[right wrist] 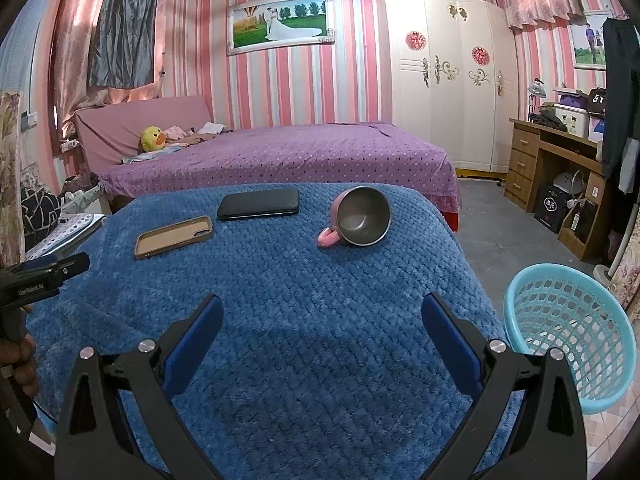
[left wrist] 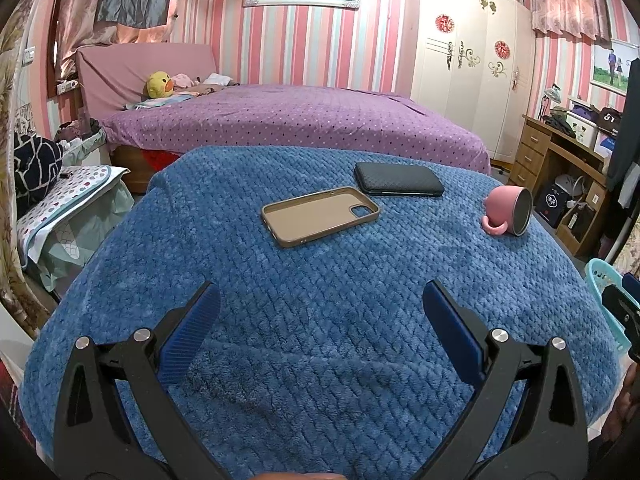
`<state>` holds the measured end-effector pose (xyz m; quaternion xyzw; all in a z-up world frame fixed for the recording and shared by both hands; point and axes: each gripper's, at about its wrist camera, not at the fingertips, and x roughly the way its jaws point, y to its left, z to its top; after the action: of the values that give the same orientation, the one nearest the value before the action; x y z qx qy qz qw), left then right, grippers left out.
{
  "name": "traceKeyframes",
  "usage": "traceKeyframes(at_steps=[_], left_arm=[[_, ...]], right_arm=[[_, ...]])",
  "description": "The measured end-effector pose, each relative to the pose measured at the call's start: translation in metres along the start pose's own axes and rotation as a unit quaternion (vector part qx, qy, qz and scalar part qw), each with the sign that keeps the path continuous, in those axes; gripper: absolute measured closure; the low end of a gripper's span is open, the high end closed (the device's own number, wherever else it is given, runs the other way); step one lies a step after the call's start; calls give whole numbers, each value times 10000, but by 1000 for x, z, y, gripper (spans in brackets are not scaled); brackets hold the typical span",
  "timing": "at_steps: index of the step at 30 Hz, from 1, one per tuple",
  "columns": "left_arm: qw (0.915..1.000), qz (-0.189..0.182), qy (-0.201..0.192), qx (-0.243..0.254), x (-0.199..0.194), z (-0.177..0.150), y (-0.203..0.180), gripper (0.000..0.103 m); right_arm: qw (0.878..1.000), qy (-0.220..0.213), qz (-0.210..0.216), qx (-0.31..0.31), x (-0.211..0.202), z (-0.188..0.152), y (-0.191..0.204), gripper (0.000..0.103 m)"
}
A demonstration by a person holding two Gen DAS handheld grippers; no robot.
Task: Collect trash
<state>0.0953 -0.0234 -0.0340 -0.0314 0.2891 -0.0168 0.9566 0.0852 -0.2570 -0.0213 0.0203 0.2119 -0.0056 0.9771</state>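
A tan phone case (left wrist: 320,216) (right wrist: 174,237) lies open side up on the blue blanket (left wrist: 320,320) (right wrist: 280,320). A black phone case (left wrist: 399,178) (right wrist: 259,203) lies just behind it. A pink cup (left wrist: 509,211) (right wrist: 358,217) with a steel inside lies on its side to the right. A light blue mesh basket (right wrist: 568,332) (left wrist: 604,284) stands by the table's right side. My left gripper (left wrist: 320,304) is open and empty over the near blanket. My right gripper (right wrist: 322,312) is open and empty, in front of the cup.
A purple bed (left wrist: 300,120) (right wrist: 280,156) stands behind the table. A white wardrobe (right wrist: 444,76) and a wooden desk (right wrist: 556,176) are at the right. A cluttered stand (left wrist: 72,208) is at the left. The left gripper's body (right wrist: 36,280) shows at the left edge.
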Motion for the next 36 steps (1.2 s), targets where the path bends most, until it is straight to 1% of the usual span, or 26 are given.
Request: traceKeyframes(at_steps=[13,17,19,20,22,25,27,29,31,33,34,36], left_arm=[[10000,-9,-3,-19,-1,1,-1,5],[10000,-91,-3,-30,-3,2,-6,5],[10000,-97,-3,-9,-2,2,-9,5],[10000,-87,-1,-18,-2,2,-10,5],[10000,-63,50,-14,1,0,-11,5],[9999,-38,93,122,2,-2,-11,5],[9996,-17,13,289,-2,-1,-9,5],[9993,19,-65,364,-5,1,-4,5],[9999,-41,-85,132,-5,5,8,5],[9998,-110,-40,-130,-3,7,15,5],[9997,-140,-17,-195,-2,7,16,5],[9997,-138,-54,-170,-2,8,14,5]], right_arm=[[10000,0,-9,-16,0,-1,-1,6],[10000,12,54,34,-3,-3,0,6],[9999,-40,-43,-112,-2,-4,3,6],[9997,-100,-165,-142,-1,-4,3,6],[9991,-230,-366,30,2,-3,-3,6],[9981,-189,-557,179,14,-3,-5,6],[9979,-138,-596,220,22,-2,-4,6],[9979,-179,-597,184,26,-2,0,6],[9981,-168,-579,76,29,-2,3,6],[9990,-6,-453,49,35,-4,7,6],[9991,23,-428,46,35,-4,8,6],[9993,26,-383,2,33,-5,10,6]])
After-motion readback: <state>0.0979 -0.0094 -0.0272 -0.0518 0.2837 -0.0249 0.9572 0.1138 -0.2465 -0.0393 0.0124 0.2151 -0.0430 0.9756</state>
